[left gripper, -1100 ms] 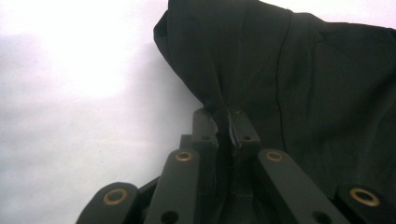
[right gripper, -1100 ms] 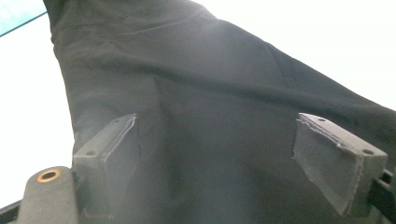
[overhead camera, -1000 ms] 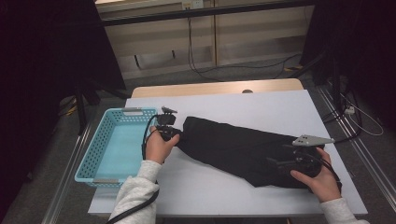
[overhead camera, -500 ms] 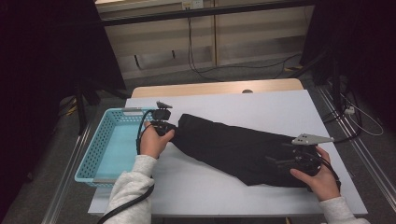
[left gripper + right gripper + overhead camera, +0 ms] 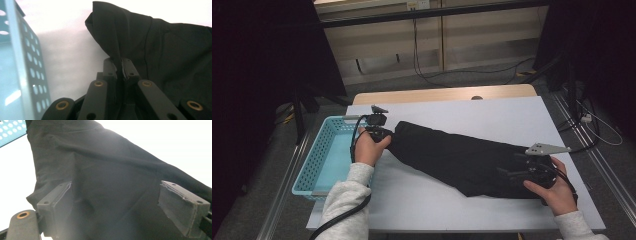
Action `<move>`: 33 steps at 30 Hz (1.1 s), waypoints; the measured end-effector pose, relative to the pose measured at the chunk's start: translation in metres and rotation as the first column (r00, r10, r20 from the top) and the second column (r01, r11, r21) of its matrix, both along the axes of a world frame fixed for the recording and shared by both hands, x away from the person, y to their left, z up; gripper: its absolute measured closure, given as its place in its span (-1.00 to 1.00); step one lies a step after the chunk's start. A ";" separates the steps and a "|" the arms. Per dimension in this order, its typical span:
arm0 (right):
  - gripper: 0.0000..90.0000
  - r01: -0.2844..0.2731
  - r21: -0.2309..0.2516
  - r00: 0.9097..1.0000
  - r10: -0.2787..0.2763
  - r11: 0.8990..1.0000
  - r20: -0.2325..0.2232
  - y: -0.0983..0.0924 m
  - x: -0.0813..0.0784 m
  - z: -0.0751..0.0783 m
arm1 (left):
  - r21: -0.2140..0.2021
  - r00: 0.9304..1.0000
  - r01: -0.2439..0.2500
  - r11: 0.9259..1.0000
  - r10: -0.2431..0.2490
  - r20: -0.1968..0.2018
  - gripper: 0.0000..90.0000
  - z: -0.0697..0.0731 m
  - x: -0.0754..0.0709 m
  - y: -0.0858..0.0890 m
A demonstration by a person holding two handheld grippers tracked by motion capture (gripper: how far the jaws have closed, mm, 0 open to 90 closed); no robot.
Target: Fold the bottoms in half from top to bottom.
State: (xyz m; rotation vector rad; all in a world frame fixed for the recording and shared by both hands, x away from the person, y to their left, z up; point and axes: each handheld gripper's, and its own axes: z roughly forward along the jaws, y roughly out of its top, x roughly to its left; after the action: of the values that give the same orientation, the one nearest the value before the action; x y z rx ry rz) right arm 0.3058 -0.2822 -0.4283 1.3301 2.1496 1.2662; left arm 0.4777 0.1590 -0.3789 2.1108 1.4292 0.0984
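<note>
In the high view, the right tool (image 5: 512, 174) sat at the lower right of the frame, held by the person's right hand (image 5: 554, 192), its jaws spread wide over the near end of one black garment (image 5: 462, 157). That garment lay stretched across the white desk (image 5: 492, 117) from the lower right toward the centre left. At its far end the left tool (image 5: 384, 136), gripped by the left hand (image 5: 368, 149), was clamped tight on a fold of the cloth. One blue perforated basket (image 5: 319, 155) stood at the left edge of the desk, just beside the left tool.

The right gripper view showed what the high view could not: two grey pads (image 5: 58, 202) standing well apart, with dark cloth (image 5: 107, 177) spread beneath and between them, neither pad pressing on it. The left gripper view showed the left tool (image 5: 119, 66) narrowed onto a ridge of the garment (image 5: 155, 47) rising between the tips, with the basket wall (image 5: 22, 62) at the left edge of the frame.
</note>
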 end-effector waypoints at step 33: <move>-0.70 -0.006 0.001 1.000 0.006 1.000 0.008 -0.002 0.000 0.000 | -0.023 0.999 -0.041 0.999 0.041 0.011 0.86 0.026 0.010 0.032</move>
State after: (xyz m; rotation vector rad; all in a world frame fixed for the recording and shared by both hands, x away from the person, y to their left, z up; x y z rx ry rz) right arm 0.3058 -0.2838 -0.4284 1.3175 2.1497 1.2729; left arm 0.4876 0.1908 -0.3527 2.0596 1.4608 0.1095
